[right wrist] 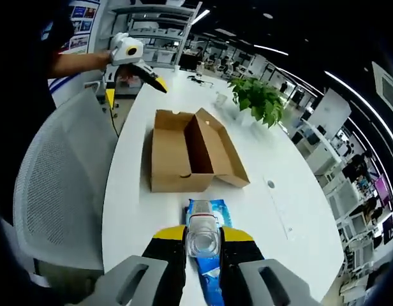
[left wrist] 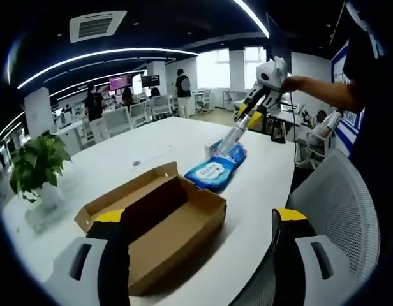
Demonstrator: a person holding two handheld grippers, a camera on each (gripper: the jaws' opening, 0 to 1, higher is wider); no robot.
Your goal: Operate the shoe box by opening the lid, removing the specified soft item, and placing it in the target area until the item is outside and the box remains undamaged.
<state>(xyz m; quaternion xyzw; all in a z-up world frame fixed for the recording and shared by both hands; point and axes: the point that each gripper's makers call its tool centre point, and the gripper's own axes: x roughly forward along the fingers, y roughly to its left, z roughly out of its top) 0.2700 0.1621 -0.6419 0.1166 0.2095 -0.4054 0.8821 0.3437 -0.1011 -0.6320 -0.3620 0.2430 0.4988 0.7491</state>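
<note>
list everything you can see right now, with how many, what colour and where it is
shoe box: one, brown cardboard, lid open, on the table near its chair-side edge.
soft pack: one, blue, lying on the table beyond the box, outside it.
table: one, white, long.
potted plant: one, green, on the table past the box.
office chair: one, grey mesh, at the table edge.
people: several, dark clothes, standing far back in the office.
left gripper: one, white and yellow, held above the table end, jaws apart, empty.
right gripper: one, black and yellow jaws closed on the pack.
</note>
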